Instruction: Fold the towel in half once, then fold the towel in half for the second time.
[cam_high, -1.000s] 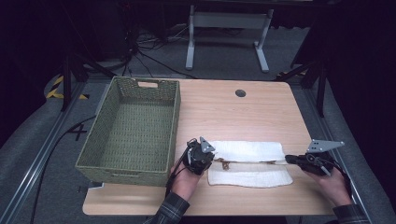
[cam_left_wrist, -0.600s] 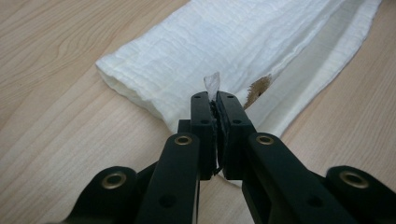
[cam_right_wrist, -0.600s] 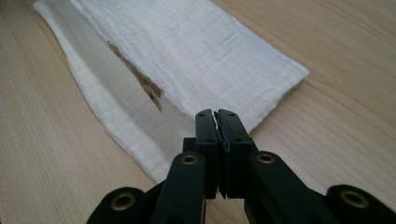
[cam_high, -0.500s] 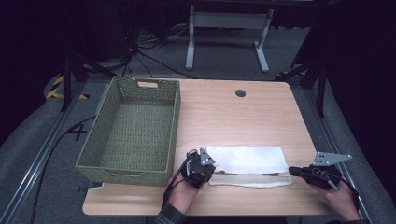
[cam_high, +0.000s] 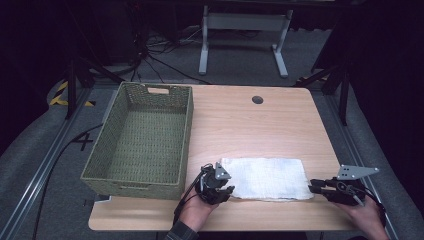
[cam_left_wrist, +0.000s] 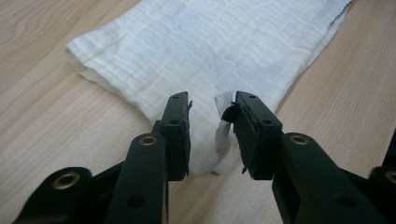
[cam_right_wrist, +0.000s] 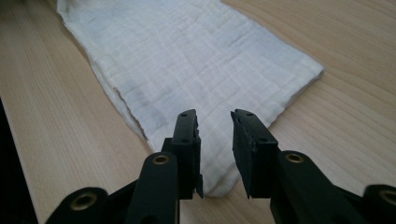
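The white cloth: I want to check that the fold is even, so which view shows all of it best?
The high view: the whole folded white cloth lies flat between both grippers. The left gripper view and the right gripper view each show one end close up, layered edges included.

Your left gripper (cam_high: 226, 191) sits low in the frame, just left of centre, your left hand (cam_high: 197, 212) rising from the bottom edge and pointing it toward the right. Its jaws have just been opening and stand slightly apart. Your right gripper (cam_high: 314, 187) sits at lower right, pointing left from your right hand (cam_high: 364, 217); its jaws have just been opening too, with a small gap.
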